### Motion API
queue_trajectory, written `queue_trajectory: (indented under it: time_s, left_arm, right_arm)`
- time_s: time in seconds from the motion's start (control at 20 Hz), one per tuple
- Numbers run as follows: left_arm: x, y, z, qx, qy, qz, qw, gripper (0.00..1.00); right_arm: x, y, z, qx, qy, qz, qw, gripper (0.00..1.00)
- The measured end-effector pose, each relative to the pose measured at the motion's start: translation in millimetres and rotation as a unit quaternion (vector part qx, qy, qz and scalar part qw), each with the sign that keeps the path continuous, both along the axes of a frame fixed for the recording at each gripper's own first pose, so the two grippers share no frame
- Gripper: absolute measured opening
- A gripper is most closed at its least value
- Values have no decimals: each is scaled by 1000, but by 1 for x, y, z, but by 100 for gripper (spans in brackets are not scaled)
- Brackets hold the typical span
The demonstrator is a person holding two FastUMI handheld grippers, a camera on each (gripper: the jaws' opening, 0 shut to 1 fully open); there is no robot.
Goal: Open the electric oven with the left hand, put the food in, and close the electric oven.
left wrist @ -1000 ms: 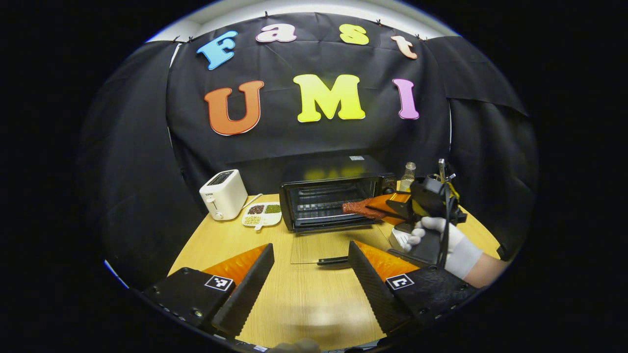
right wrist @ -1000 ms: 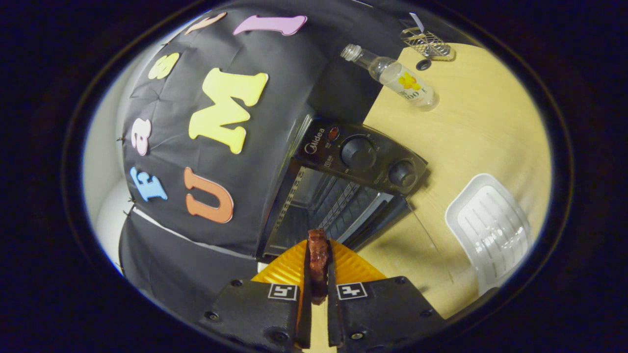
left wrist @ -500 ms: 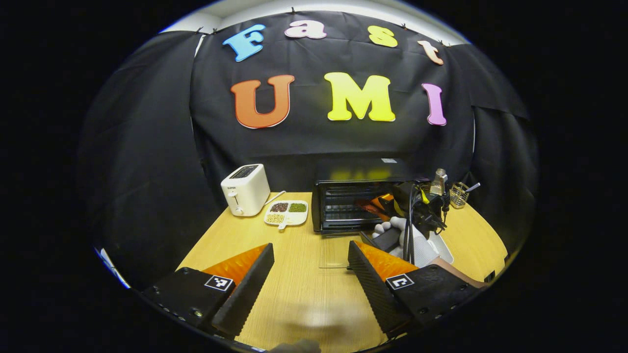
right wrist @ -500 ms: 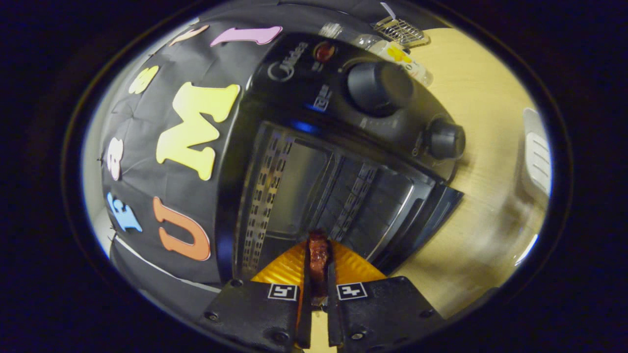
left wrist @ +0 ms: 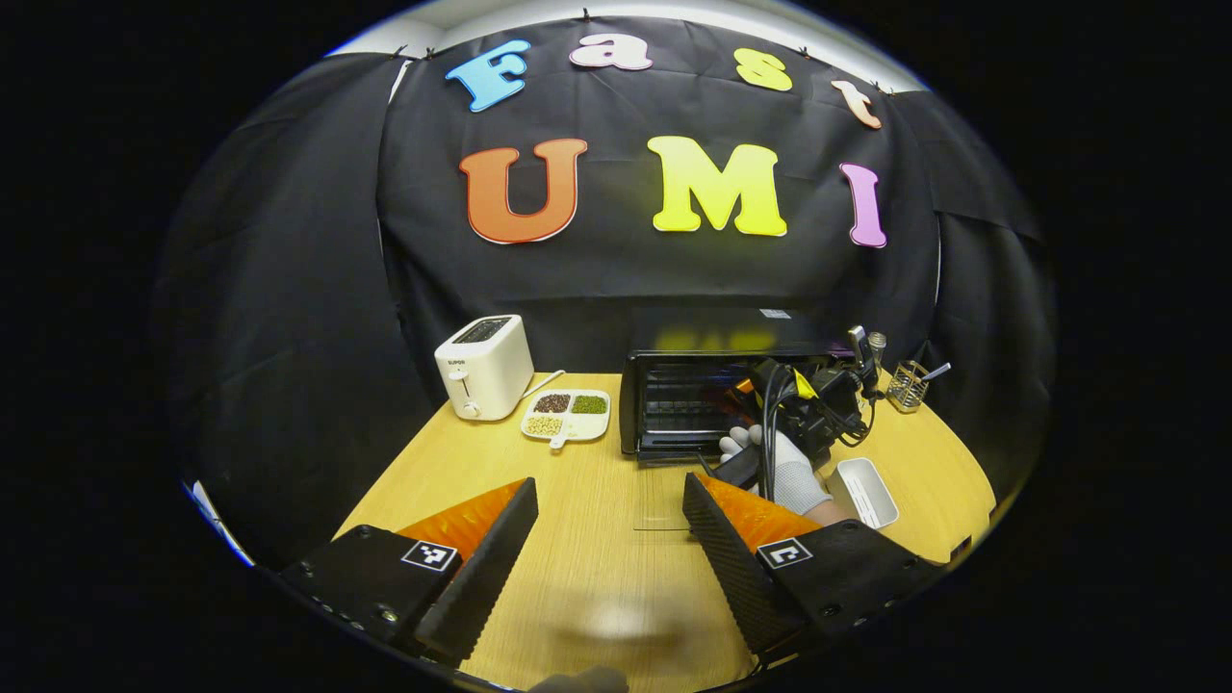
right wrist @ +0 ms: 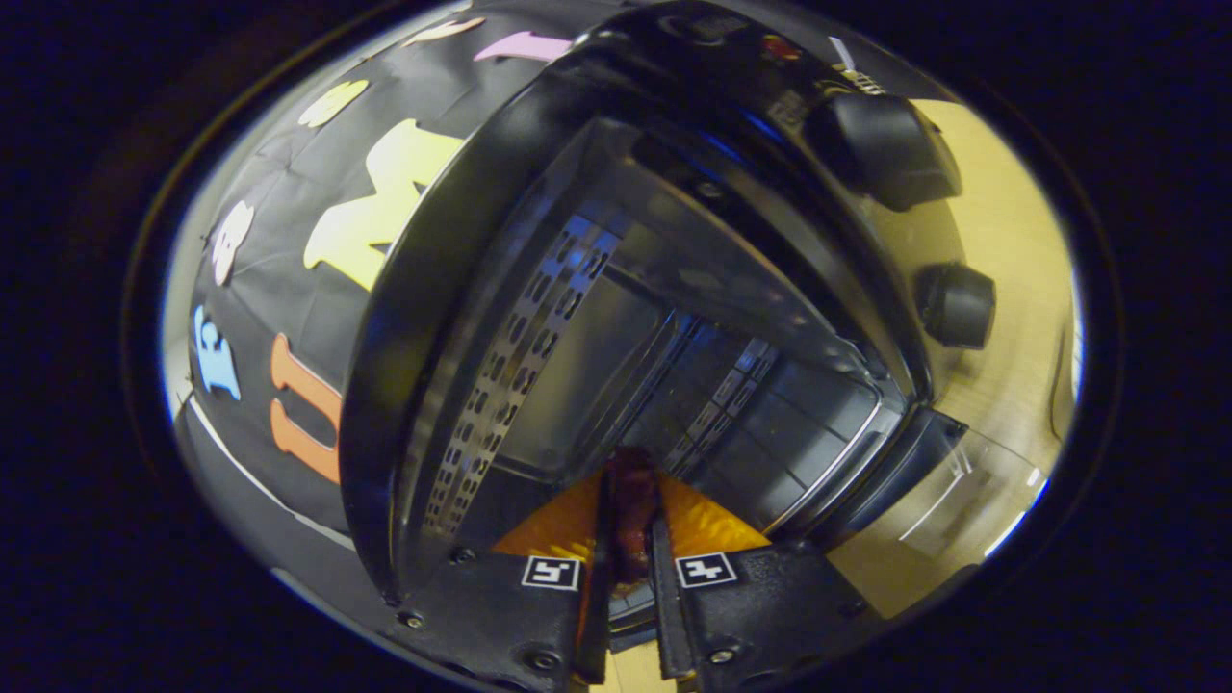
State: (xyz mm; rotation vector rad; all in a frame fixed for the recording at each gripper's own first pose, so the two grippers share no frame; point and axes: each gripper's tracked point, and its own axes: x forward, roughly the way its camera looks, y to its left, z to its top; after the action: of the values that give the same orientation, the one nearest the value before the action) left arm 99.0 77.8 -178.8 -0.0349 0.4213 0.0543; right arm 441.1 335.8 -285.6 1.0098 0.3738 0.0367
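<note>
In the right gripper view, our right tongs (right wrist: 630, 577) at bottom centre are clenched on a dark reddish strip of food (right wrist: 631, 505), its tip poking into the open mouth of the black electric oven (right wrist: 539, 318). In the left gripper view, our left tongs (left wrist: 606, 539) are spread wide with nothing between them, low over the light wooden table (left wrist: 597, 577); the oven's glass door (left wrist: 659, 496) lies folded down at centre frame, and a white toaster (left wrist: 483, 366) stands left of the oven.

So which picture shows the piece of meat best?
The right gripper view: the meat sits close up, pinched between the right gripper fingers at the oven mouth. In the left gripper view I can't make the meat out.
</note>
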Motion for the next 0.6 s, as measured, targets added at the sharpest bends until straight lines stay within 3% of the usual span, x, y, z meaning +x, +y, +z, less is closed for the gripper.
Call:
queue_trajectory:
  time_s: [0.05,0.1,0.2,0.25,0.35,0.45,0.5,0.6]
  left_arm:
    - [2,1,-2,-4,1,1,1000,97]
    - [3,1,-4,-7,4,2,1000,97]
    - [6,0,-5,-8,5,3,1000,97]
    - [8,0,-6,-8,6,2,1000,97]
    - [12,-1,-6,-5,2,2,1000,97]
    - [13,-1,-8,-6,3,4,1000,98]
    - [12,0,-9,-7,5,4,1000,97]
    - [10,0,-11,-6,6,7,1000,98]
  right_arm:
    - [0,0,-2,-20,1,6,1000,36]
    - [-1,1,-3,-36,2,13,999,25]
    - [-3,4,-4,-72,-3,27,997,44]
    - [-6,4,-5,-98,-7,31,995,43]
    - [-6,5,-2,-135,-23,37,990,65]
    - [-10,9,-1,-190,-30,51,980,72]
    - [-12,9,1,-221,-34,57,973,87]
    - [-13,2,4,-275,-42,58,959,92]
